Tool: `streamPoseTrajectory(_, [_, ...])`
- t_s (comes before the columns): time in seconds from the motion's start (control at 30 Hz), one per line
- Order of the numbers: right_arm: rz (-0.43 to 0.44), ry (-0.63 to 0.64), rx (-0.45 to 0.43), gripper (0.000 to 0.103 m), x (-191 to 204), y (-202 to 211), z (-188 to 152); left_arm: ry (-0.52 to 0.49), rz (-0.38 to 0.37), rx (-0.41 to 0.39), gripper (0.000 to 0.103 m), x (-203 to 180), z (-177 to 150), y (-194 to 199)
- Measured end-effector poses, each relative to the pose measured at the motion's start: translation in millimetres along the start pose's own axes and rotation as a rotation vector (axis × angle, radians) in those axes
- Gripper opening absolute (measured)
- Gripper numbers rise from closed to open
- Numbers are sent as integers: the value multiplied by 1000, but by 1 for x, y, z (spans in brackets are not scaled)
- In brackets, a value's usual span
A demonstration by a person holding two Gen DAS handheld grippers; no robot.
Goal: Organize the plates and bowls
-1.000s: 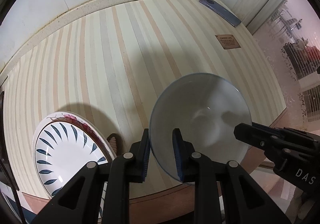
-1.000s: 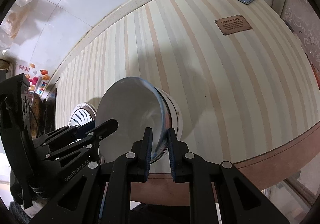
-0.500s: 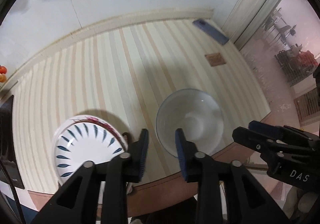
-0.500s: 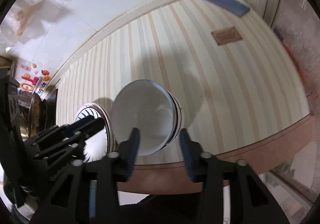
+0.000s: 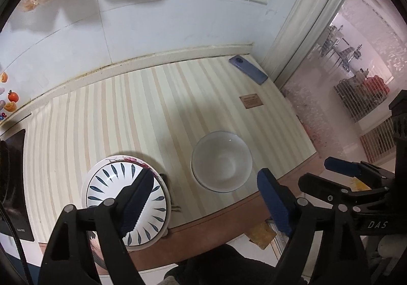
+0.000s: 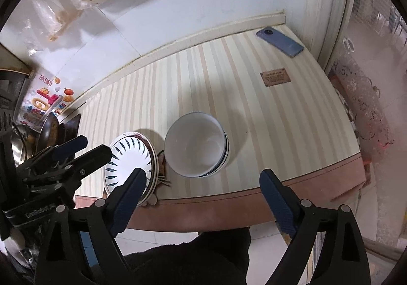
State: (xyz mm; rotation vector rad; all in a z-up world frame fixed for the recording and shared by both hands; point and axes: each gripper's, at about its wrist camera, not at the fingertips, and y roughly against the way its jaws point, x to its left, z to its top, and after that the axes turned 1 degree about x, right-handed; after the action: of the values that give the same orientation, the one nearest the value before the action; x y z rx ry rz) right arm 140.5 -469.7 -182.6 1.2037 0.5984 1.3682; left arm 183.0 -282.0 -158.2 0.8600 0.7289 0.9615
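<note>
Bowls [image 5: 221, 161], plain white, sit nested beside leaf-patterned plates [image 5: 127, 198]; both tools opening, empty.

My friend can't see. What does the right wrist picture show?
A white bowl stands on a striped table, beside a stack of leaf-patterned plates. The right gripper, jaws opening and empty, hangs above them. A blue phone lies by the wall.
</note>
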Motion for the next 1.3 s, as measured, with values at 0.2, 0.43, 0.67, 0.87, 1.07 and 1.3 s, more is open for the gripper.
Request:
streamPoseTrajectory(0.2, [23, -30, 4, 95, -8, -1, 3, 10, 2, 19, 83, 0, 4, -9])
streamPoseTrajectory(0.43, [43, -82, 62, 95, -33, -51, 15, 22, 0, 104, 83, 8, 12, -67])
streamPoseTrajectory(0.67, [116, -178, 167, 95, -69, -128, 21, 26, -12, 234, 83, 18, 21, -143])
streamPoseTrajectory(0.87, [173, -229, 250, 95, -90, -186, 20, 36, -58, 321, 84, 27, 25, -187])
streamPoseTrajectory(1.07, [288, -273, 322, 95, -96, -232, 14, 58, -109, 395, 85, 33, 26, -213])
streamPoseTrajectory(1.3, [377, -314, 353, 95, -102, -258, 8, 113, -139, 467, 83, 40, 19, -235])
